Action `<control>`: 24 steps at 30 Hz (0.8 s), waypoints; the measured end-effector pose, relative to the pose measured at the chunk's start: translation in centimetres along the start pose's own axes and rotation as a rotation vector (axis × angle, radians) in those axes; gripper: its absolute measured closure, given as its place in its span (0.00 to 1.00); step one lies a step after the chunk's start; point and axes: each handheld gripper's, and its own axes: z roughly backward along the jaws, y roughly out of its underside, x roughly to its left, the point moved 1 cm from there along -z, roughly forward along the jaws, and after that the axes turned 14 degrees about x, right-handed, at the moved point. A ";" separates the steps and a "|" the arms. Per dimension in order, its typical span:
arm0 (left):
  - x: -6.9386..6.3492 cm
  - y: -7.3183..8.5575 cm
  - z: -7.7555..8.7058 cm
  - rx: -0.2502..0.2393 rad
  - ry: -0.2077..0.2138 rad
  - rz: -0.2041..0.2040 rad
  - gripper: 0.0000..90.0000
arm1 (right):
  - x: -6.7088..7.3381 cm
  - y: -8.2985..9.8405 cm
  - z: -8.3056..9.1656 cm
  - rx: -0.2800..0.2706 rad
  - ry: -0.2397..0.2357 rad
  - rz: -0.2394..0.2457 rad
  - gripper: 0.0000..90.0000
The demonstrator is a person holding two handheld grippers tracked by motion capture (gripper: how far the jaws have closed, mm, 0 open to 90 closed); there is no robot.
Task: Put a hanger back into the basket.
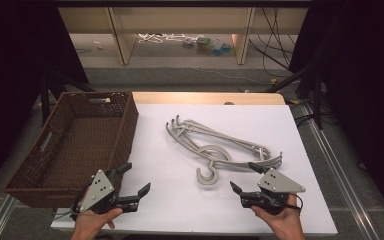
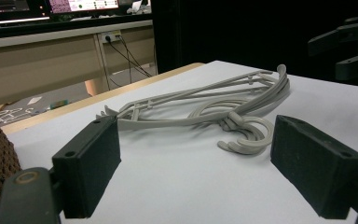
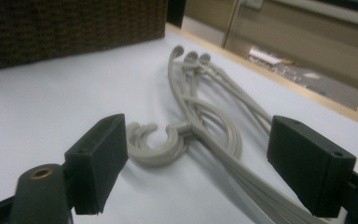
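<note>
- Beyond both pairs of jaws, on the white table top [image 1: 180,200], lies a stack of grey hangers [image 1: 215,142], their hooks [image 1: 207,175] curling toward the person.
- Left of the left gripper's jaws stands a brown wicker basket [image 1: 75,145], its near corner just beside that gripper; the hangers are well apart from it.
- Nothing lies between either gripper and the hangers; the sheet ahead of the jaws is bare.
- The left gripper [image 1: 135,181] has its jaws wide apart with nothing between them; in the left gripper view the hooks sit ahead, nearer the right-hand jaw.
- The right gripper [image 1: 244,179] also has its jaws spread wide and grips nothing; in the right gripper view the hooks [image 3: 156,144] lie just ahead of the left-hand jaw, and the hanger arms run past inside the right-hand jaw.
</note>
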 end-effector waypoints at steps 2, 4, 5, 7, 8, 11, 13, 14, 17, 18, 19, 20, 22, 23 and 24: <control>0.0 0.0 0.0 -0.001 0.001 0.006 0.17 | -0.7 -0.2 -0.4 0.028 -0.003 0.016 0.24; 0.0 0.0 0.0 -0.001 0.000 0.002 0.17 | -1.3 -0.4 -0.9 0.058 0.001 0.033 0.25; 0.0 0.0 0.0 -0.001 0.001 0.003 0.17 | -1.6 -0.5 -1.2 0.073 0.005 0.045 0.26; 0.0 0.0 0.0 -0.002 0.001 0.003 0.17 | -2.2 -0.8 -1.7 0.100 0.009 0.052 0.26; 0.0 0.0 0.0 -0.001 0.001 -0.001 0.17 | -2.5 -0.9 -2.1 0.106 0.008 0.055 0.26; 0.1 0.0 0.0 0.002 0.002 -0.002 0.17 | -3.1 -1.1 -2.8 0.149 0.014 0.052 0.27; 0.0 0.0 0.0 0.000 0.001 -0.003 0.17 | -3.4 -1.1 -3.2 0.182 0.024 0.082 0.28; 0.0 0.0 0.0 0.003 0.000 -0.007 0.17 | -3.5 -1.1 -3.4 0.206 0.025 0.091 0.28; 0.0 0.0 0.0 0.002 -0.003 -0.009 0.18 | -3.7 -1.1 -4.2 0.259 0.022 0.132 0.31; 0.0 0.0 0.0 0.003 -0.003 -0.014 0.18 | -3.8 -1.1 -4.6 0.276 0.021 0.155 0.31; 0.0 0.0 0.0 0.005 -0.003 -0.018 0.18 | -3.9 -1.1 -4.9 0.306 0.029 0.172 0.31; 0.0 0.0 0.0 0.008 -0.002 -0.019 0.18 | -4.1 -1.1 -5.2 0.328 0.039 0.187 0.32; 0.0 0.0 0.0 0.008 0.000 -0.018 0.18 | -4.4 -1.1 -5.8 0.358 0.043 0.198 0.32; 0.0 0.0 0.0 0.009 0.001 -0.017 0.18 | -4.5 -1.2 -6.1 0.375 0.049 0.207 0.34; 0.0 0.0 -0.1 0.010 0.001 -0.021 0.18 | -4.6 -1.3 -6.4 0.390 0.051 0.222 0.37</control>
